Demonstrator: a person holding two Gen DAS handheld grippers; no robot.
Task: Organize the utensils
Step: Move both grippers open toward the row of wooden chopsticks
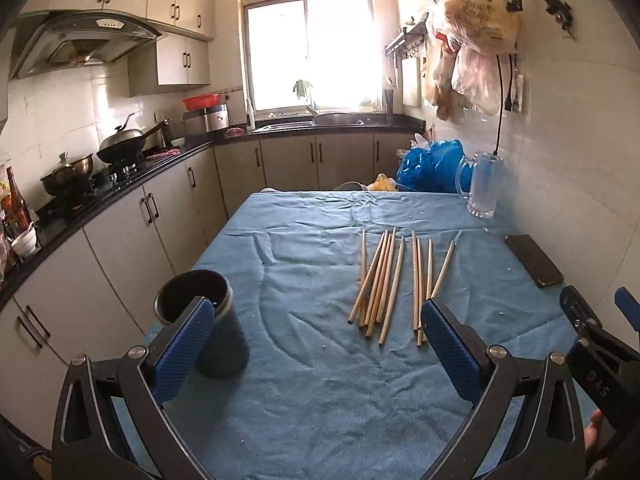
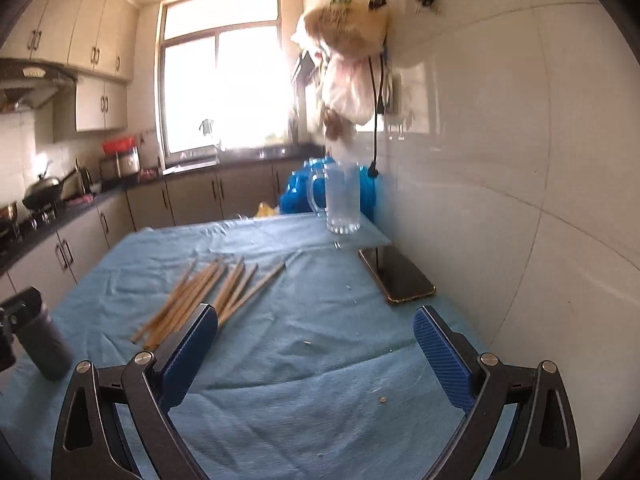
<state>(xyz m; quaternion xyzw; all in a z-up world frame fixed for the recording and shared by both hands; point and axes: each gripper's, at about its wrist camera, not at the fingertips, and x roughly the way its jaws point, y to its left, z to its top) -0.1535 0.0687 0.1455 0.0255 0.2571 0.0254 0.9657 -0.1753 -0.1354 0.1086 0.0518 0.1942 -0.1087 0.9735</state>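
Task looks unstarted: all the wooden chopsticks (image 1: 386,284) lie loose on the blue tablecloth (image 1: 312,392), mid-table, none visible in the black holder cup (image 1: 208,320) standing upright well to their left. Left gripper (image 1: 318,344) and right gripper (image 2: 316,354) both hover with jaws spread wide, holding nothing. Everything still to do.

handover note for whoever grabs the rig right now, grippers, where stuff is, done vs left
Left gripper: open, empty, above the blue tablecloth.
Right gripper: open, empty, nearer the wall side.
Chopsticks: all loose in a spread on the cloth, mid-table.
Black cup: upright near the table's left edge; no chopsticks visible in it.
Phone and glass mug sit by the wall.
Done: nothing yet. Left: gather every chopstick, presumably into the cup.
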